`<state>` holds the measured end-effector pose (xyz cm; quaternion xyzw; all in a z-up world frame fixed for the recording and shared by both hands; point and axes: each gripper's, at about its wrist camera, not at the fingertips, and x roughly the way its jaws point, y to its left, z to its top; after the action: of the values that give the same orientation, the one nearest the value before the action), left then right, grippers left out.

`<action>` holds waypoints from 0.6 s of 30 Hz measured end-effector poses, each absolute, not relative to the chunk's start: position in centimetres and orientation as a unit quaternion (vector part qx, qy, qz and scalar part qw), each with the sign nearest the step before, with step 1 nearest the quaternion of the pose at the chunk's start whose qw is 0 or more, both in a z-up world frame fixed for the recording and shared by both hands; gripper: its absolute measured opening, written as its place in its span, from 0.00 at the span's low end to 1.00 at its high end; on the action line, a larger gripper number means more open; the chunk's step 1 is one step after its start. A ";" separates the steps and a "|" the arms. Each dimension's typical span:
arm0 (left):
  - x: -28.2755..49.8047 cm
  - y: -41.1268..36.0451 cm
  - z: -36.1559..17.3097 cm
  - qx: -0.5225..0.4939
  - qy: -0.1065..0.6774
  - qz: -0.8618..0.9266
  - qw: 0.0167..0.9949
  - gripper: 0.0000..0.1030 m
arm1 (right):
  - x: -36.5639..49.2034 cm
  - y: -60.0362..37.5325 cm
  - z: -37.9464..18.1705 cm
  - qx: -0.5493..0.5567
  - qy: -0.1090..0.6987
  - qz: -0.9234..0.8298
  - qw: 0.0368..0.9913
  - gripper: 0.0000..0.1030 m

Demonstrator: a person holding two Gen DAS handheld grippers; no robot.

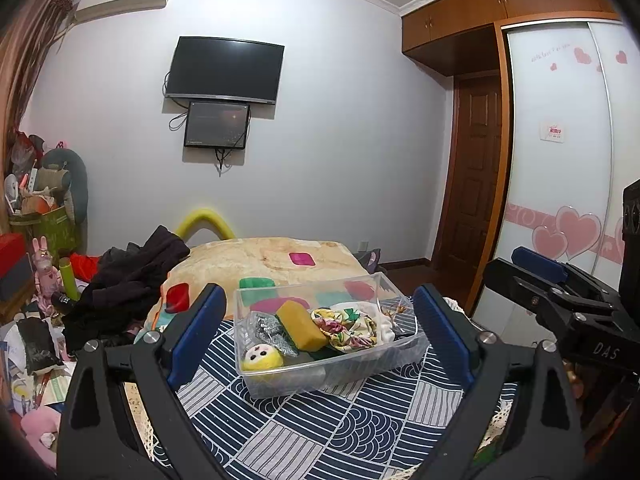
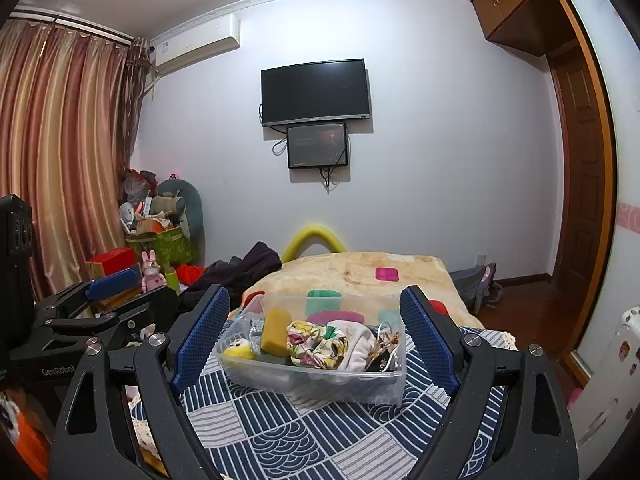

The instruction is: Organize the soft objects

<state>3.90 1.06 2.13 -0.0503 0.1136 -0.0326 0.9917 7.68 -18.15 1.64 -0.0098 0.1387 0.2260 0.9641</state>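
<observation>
A clear plastic bin (image 1: 332,372) (image 2: 320,384) stands on a blue patterned cloth (image 1: 320,432) (image 2: 312,436). It holds a yellow sponge (image 1: 302,326) (image 2: 275,332), a floral fabric piece (image 1: 348,330) (image 2: 316,344), a white cloth (image 2: 354,340), a small yellow plush doll (image 1: 262,360) (image 2: 238,350) and silver foil (image 1: 266,330). My left gripper (image 1: 320,336) is open and empty, held back from the bin. My right gripper (image 2: 316,332) is open and empty, also short of the bin. Each gripper shows at the edge of the other's view (image 1: 560,292) (image 2: 96,304).
A beige blanket with coloured patches (image 1: 272,264) (image 2: 360,276) lies behind the bin. Dark clothes (image 1: 128,280) (image 2: 244,268) are piled to the left. Cluttered boxes and toys (image 1: 44,220) (image 2: 160,236) stand at the far left; a wardrobe (image 1: 568,160) is at the right.
</observation>
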 end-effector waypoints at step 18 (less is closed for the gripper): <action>4.0 0.9 2.0 -0.061 0.119 -0.026 0.991 0.93 | 7.5 -18.1 1.8 -0.009 0.140 0.226 0.964 0.84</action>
<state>4.03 0.88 2.00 -0.0608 0.1185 -0.0258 0.9908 7.53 -18.13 1.81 -0.0093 0.1402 0.2258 0.9640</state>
